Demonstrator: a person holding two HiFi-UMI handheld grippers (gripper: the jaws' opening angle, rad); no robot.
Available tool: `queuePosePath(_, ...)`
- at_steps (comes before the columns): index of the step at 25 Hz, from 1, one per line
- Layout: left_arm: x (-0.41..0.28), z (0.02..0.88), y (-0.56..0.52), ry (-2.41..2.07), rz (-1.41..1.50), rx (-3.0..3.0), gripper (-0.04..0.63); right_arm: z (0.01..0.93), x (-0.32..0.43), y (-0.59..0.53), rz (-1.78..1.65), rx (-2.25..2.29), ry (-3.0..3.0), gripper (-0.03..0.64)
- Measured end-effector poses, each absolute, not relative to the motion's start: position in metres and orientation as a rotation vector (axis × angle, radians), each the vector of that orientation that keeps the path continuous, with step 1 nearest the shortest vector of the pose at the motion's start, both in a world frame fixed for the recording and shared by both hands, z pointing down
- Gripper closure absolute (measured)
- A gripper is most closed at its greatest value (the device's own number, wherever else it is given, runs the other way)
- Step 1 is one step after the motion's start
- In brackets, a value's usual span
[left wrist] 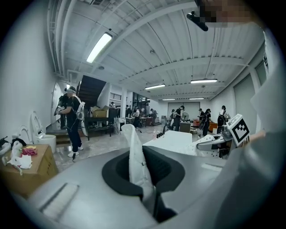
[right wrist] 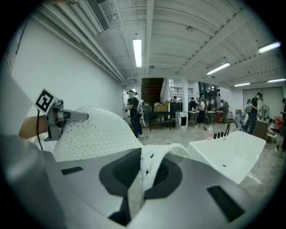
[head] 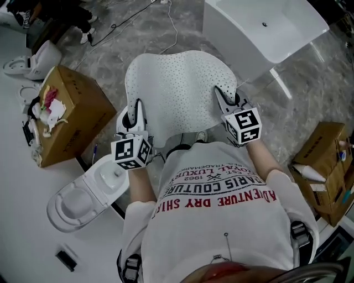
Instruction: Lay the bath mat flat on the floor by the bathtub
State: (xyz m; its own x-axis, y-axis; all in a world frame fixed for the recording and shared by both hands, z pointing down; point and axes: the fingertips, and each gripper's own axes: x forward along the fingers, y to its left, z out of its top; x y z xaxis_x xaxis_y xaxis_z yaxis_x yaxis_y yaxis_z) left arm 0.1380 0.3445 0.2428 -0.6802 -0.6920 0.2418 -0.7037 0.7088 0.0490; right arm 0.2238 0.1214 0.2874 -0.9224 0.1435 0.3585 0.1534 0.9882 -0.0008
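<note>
A white perforated bath mat (head: 177, 91) hangs in the air in front of me, spread between both grippers above the grey marble floor. My left gripper (head: 135, 109) is shut on the mat's near left edge; in the left gripper view that edge (left wrist: 134, 152) stands upright, pinched in the left gripper (left wrist: 142, 179). My right gripper (head: 222, 98) is shut on the near right edge, and the right gripper view shows the mat (right wrist: 98, 134) bulging to the left of the right gripper (right wrist: 140, 179). The white bathtub (head: 265, 27) stands beyond the mat at the upper right.
An open cardboard box (head: 72, 110) with rags stands left of the mat. A white toilet (head: 83, 199) is at my lower left, another (head: 33, 61) further back. A second box (head: 326, 166) sits at the right. A cable (head: 138, 16) crosses the floor. Several people stand far off.
</note>
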Motion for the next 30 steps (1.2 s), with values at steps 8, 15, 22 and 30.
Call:
queuePosePath(8,0.066,0.249,0.269,-2.604,0.055,1.226,0.577,0.281,0.175,0.063,-0.053,-0.095,-2.779,0.601)
queuePosePath(15,0.003,0.258,0.174,-2.478,0.102,1.468,0.576,0.287,0.138,0.000,0.000,0.123,-2.774,0.601)
queuePosePath(22,-0.080,0.261,0.081,-2.279,0.180,1.766,0.576,0.296,0.086,-0.057,0.079,0.433,-2.719,0.601)
queuePosePath(30,-0.178,0.265,-0.003,-1.996,0.228,2.040,0.577,0.304,0.027,-0.098,0.232,0.812,-2.596,0.601)
